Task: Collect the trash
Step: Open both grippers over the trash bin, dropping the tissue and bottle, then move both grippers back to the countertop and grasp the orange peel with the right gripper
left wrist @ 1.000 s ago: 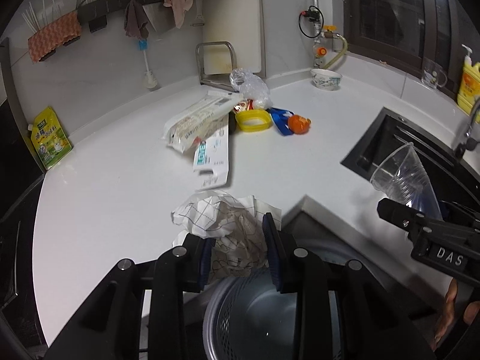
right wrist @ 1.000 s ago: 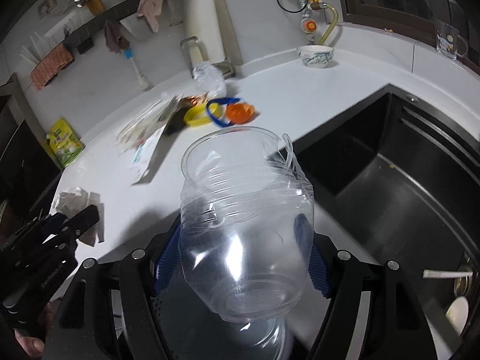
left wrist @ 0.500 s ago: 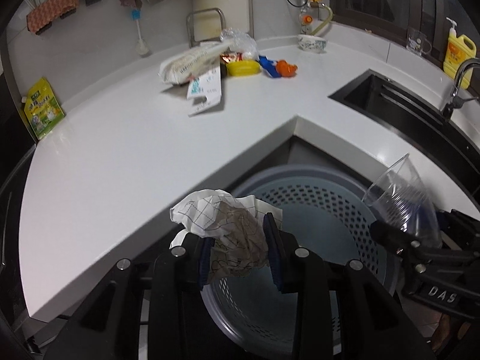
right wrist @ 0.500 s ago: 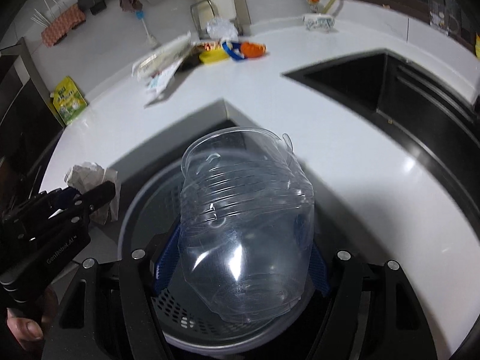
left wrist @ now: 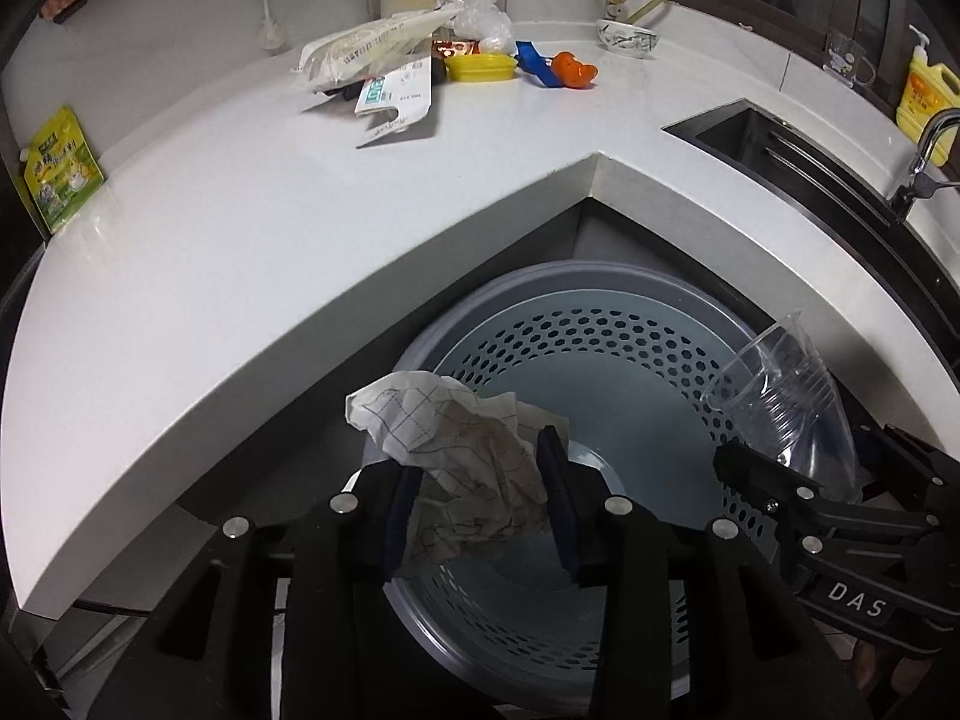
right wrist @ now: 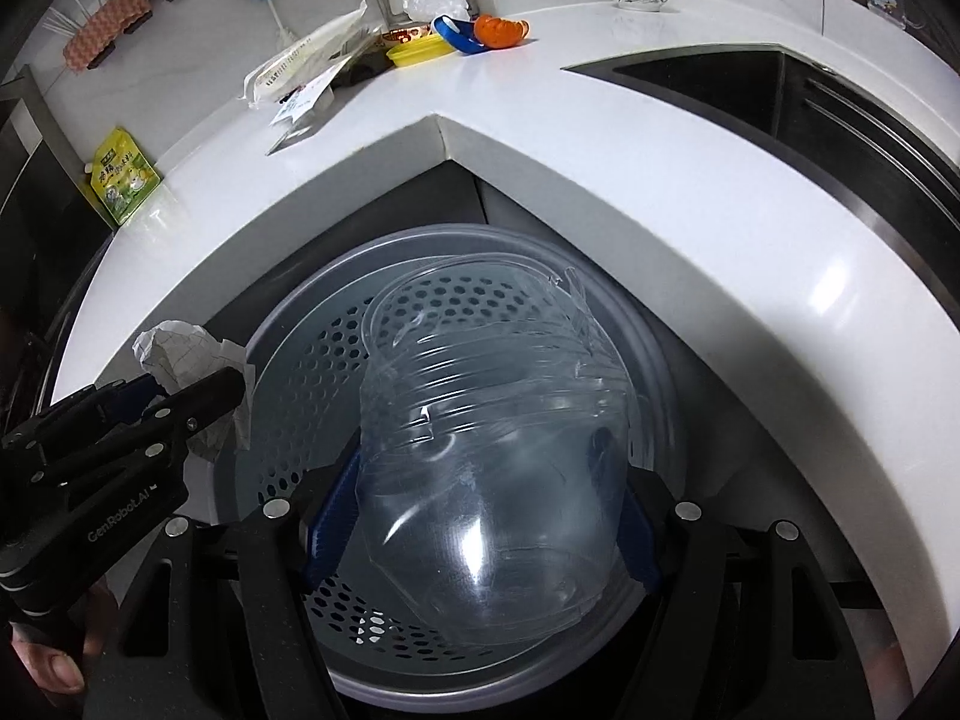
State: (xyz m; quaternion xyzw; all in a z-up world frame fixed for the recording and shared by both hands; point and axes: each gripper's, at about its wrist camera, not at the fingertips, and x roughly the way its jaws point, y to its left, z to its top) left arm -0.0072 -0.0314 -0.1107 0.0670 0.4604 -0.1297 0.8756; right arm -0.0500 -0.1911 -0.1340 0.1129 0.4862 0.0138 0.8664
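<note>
We have two pieces in hand above the bin (left wrist: 600, 294), which looks empty: the left hand-held gripper (left wrist: 477, 495) is clamped on a paper wad (left wrist: 462, 468) at the near rim, the right hand-held gripper (right wrist: 480, 516) on a clear cup (right wrist: 486, 480) over the middle. Neither is dropped yet, and more trash, bags (left wrist: 372, 48), lids (left wrist: 480, 66) and wrappers, waits far back on the table (left wrist: 240, 210)
</note>
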